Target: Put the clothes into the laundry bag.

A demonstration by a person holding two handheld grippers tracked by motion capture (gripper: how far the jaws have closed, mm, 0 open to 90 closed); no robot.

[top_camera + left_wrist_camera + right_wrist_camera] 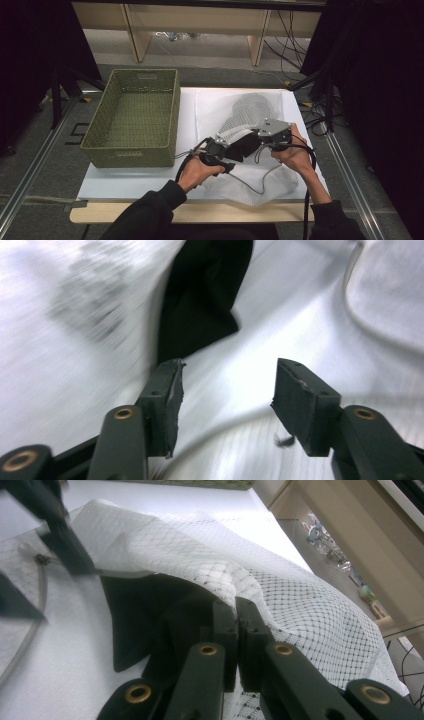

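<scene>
- My right gripper (235,611) has its jaws pressed together on the edge of the white mesh bag (280,585), pinching the netting where it folds over the black cloth (135,625).
- My left gripper (227,385) is spread wide with nothing between its jaws; beyond it lie the black cloth (202,295) and blurred white fabric.
- From the high view, the mesh bag (252,107) lies on the white sheet (130,182) over the worktop (200,214), between my two hands.
- The green woven basket (102,127) stands well to the left.
- A "5" (77,132) marks the grey floor just beside the basket.
</scene>
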